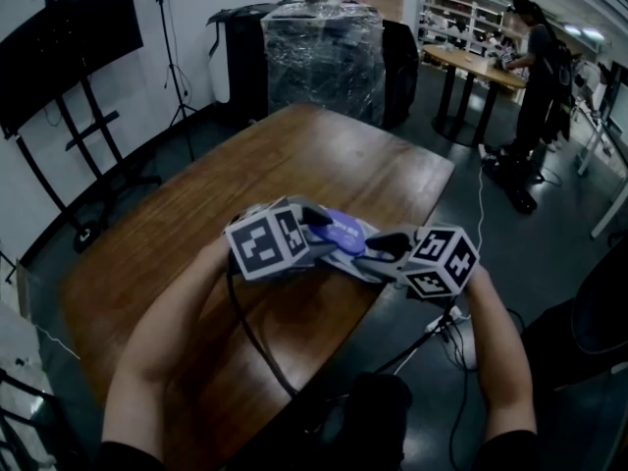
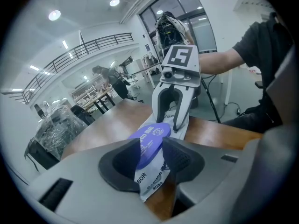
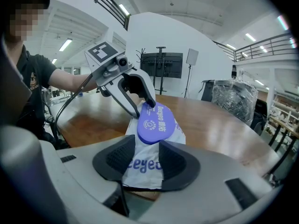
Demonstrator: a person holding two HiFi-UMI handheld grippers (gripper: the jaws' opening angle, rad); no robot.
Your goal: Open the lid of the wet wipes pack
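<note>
Table: one, brown wood (image 1: 324, 155), the biggest thing here. The person's arms (image 1: 162, 351) cover part of its near side in the head view.
Screen: one dark panel on a black stand (image 1: 64, 37) by the left wall. The right gripper view shows it too, small and far off.
Wrapped stack: one, bound in clear film (image 1: 324, 57), beyond the table's far end.
Bystander: one person (image 1: 535, 77) at a far bench, small and dim.
Left gripper: one (image 1: 322, 232). Its own view (image 2: 156, 157) shows the pads pinching one end of the wet wipes pack, with the lid's edge caught between them.
Right gripper: one (image 1: 386, 248). Its own view (image 3: 145, 160) shows the pads pressed on the pack's opposite end, white wrapper filling the gap.
Marker cubes: two, the left cube (image 1: 267, 243) and the right cube (image 1: 442, 260).
Wet wipes pack: one, white (image 3: 140, 169), held between the two grippers over the table's near edge. The head view hides most of it behind the grippers. I cannot tell whether it touches the wood.
Lid: one purple oval (image 3: 156, 122) on the pack's top, with a tip of the left gripper at its far end. Only the gripper views show its print. I cannot tell whether it has lifted.
</note>
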